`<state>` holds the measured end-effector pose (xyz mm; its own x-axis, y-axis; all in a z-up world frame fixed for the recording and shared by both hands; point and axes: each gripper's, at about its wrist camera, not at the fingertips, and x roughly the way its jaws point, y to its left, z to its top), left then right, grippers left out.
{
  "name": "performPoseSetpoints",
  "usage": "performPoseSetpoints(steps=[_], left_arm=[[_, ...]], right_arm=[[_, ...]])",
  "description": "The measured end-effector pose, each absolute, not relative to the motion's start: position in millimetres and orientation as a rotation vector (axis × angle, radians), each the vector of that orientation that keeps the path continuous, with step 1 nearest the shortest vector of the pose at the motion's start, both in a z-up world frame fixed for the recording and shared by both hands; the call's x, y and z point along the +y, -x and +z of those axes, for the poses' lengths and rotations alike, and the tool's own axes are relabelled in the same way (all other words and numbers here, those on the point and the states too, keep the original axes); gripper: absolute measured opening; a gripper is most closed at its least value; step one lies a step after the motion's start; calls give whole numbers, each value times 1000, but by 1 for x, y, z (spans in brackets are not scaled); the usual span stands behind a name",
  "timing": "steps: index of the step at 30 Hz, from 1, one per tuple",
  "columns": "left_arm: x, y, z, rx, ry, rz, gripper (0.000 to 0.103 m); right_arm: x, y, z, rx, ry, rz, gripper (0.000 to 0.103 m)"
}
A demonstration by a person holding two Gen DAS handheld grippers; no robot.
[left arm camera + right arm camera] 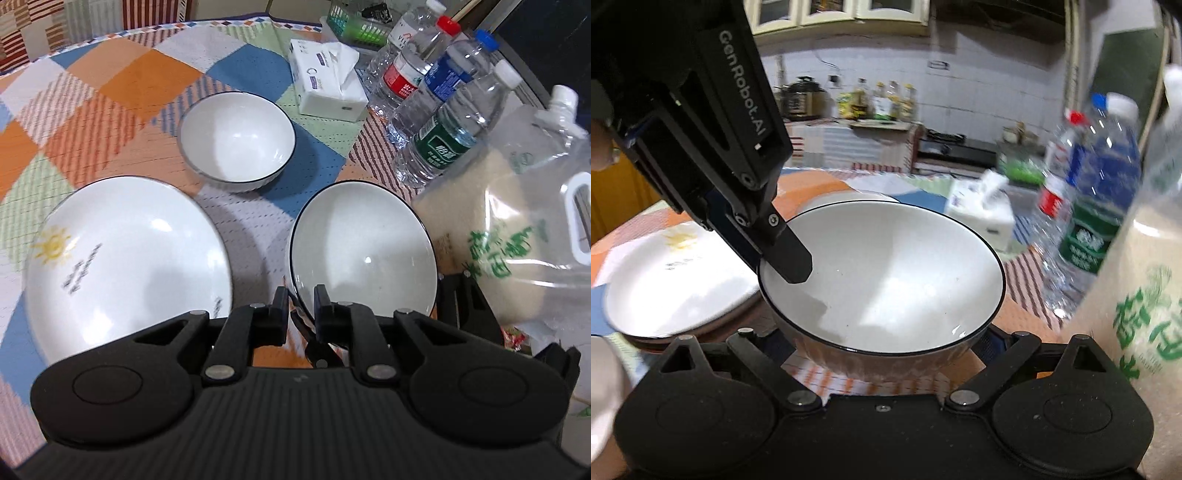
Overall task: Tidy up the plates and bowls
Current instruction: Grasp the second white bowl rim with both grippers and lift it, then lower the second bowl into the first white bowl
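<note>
"GenRobot.AI" runs in pale letters down the black body of the left gripper (pixel 792 258), seen from the right wrist. The rice bag (pixel 517 236) at the tabletop's right edge carries large green Chinese characters (too blurred to read). A clear bottle (pixel 404 40) near the far edge shows "VI"; the other bottle labels, tissue pack and plate lettering stay illegible.

Checked-cloth table (pixel 122 77) with plate (pixel 125 266), far bowl (pixel 236 136), tissue pack (pixel 325 81), water bottles (pixel 439 122), rice bag (pixel 517 236).
</note>
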<state>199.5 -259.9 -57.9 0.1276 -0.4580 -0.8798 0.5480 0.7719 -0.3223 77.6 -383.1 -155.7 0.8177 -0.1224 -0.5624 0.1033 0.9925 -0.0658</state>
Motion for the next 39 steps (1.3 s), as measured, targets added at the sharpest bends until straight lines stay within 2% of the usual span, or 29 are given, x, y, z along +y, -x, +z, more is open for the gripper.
performPoseSetpoints(steps=[13,24,31,39], left_arm=[[-171,-150,-6,1272,-96,-657,12],[-113,-119,-35,1395,-81,-580,12],[-113,-113,-59,1420,-193,-551,12],[-108,-109,-79,1443,-214,-546,12]], right_arm=[[-308,-38,-97,572,105,105,99],[-256,-11,-111,663,114,256,99],[-252,-6,-129,724,58,355,99],[-244,-5,-136,768,130,390,98]])
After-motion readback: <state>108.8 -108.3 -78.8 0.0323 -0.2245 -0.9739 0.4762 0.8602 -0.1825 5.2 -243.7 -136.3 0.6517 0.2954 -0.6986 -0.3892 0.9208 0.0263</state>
